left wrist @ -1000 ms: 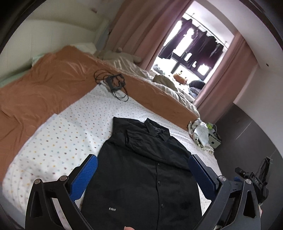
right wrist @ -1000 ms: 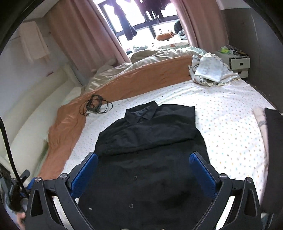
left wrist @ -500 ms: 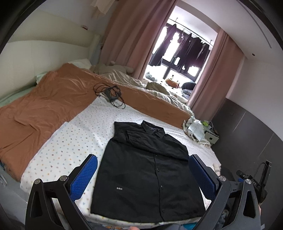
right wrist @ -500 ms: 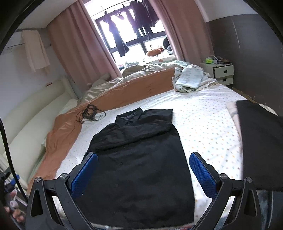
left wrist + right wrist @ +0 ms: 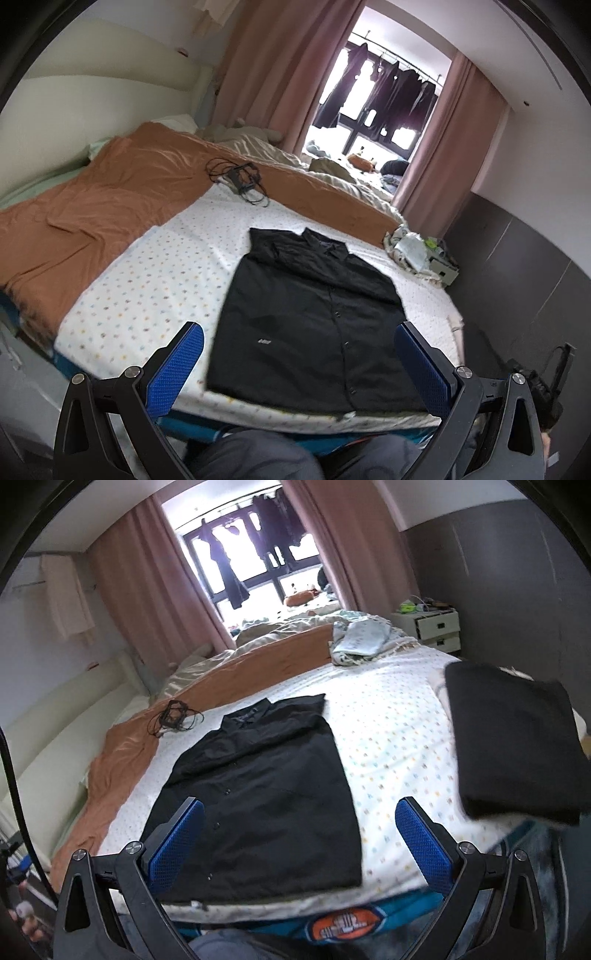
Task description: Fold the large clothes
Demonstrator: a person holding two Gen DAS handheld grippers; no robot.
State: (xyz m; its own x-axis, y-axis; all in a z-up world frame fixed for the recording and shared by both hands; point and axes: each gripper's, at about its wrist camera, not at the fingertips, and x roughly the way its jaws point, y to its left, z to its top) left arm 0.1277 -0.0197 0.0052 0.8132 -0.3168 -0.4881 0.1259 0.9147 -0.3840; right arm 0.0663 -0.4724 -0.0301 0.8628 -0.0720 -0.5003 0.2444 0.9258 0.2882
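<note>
A black button-up shirt (image 5: 314, 317) lies flat on the dotted white sheet (image 5: 147, 280) of the bed, near the bed's near edge; its long axis runs from the hem at that edge away toward the window, with the collar (image 5: 325, 245) pointing to the far end; the sleeves are folded in across the upper chest, so the outline is a plain rectangle; the button placket runs down the middle, facing up. A small white mark (image 5: 264, 342) sits low on the shirt's front; it looks like lettering but is too small to read. In the right wrist view a second dark garment (image 5: 517, 742), already folded into a block, lies on the sheet well to the right of the shirt. An orange blanket (image 5: 92, 206) covers the far left of the bed, and a tangle of black cable (image 5: 240, 181) rests at its border with the sheet. A round orange and white emblem (image 5: 345, 923) shows on the blue band below the mattress edge; nothing on it is legible. The left gripper (image 5: 306, 365) hangs above the hem with its blue-padded fingers spread wide, holding nothing; the right gripper (image 5: 303, 845) is likewise spread wide and empty, above the shirt's lower part.
</note>
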